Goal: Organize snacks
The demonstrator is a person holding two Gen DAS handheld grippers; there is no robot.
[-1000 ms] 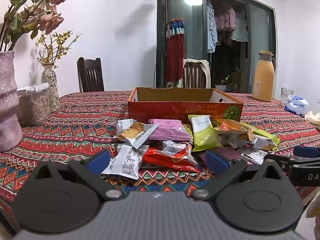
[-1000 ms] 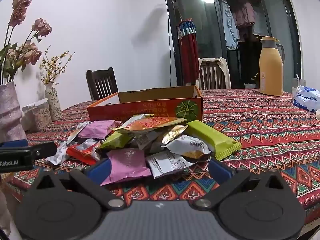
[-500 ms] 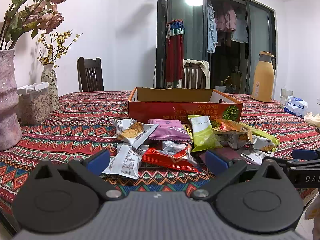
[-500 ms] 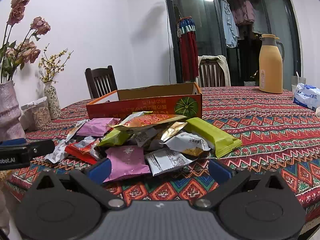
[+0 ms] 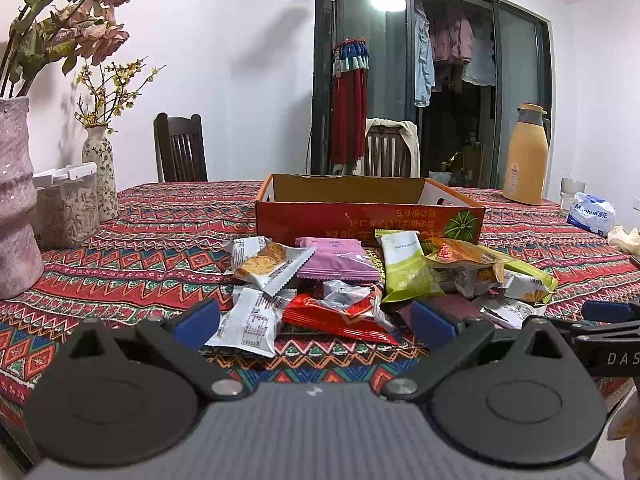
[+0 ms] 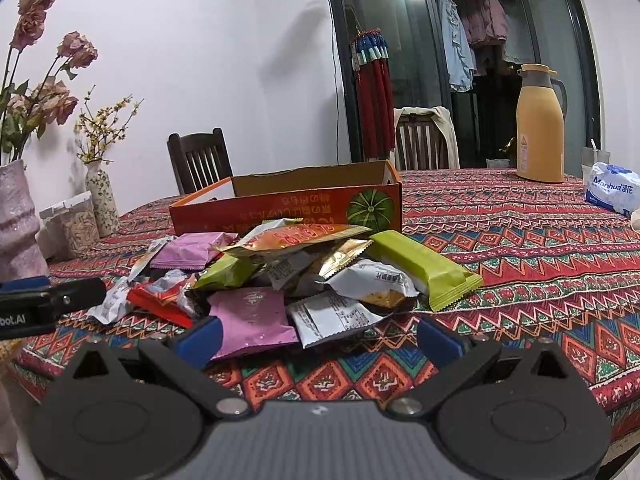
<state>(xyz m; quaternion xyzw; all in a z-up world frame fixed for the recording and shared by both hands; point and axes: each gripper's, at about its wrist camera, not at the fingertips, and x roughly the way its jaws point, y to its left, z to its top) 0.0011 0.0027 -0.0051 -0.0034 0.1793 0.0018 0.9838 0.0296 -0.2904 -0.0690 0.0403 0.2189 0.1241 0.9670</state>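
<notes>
A pile of wrapped snacks lies on the patterned tablecloth in front of an open orange cardboard box (image 5: 368, 216) (image 6: 288, 208). In the left wrist view I see a white packet (image 5: 250, 322), a red packet (image 5: 336, 316), a pink packet (image 5: 336, 258) and a green packet (image 5: 404, 268). In the right wrist view a pink packet (image 6: 252, 322), a white packet (image 6: 334, 318) and a long green bar (image 6: 424, 270) lie nearest. My left gripper (image 5: 316, 320) is open and empty, just short of the pile. My right gripper (image 6: 320, 338) is open and empty at the pile's near edge.
A large pink vase (image 5: 16, 200), a jar (image 5: 68, 204) and a small vase (image 5: 100, 176) stand at the left. A yellow thermos (image 5: 526, 156), a glass and a tissue pack (image 5: 592, 212) stand at the far right. Chairs stand behind the table.
Both grippers have shifted very slightly toward the pile. Both stay open and the snacks have not moved.
</notes>
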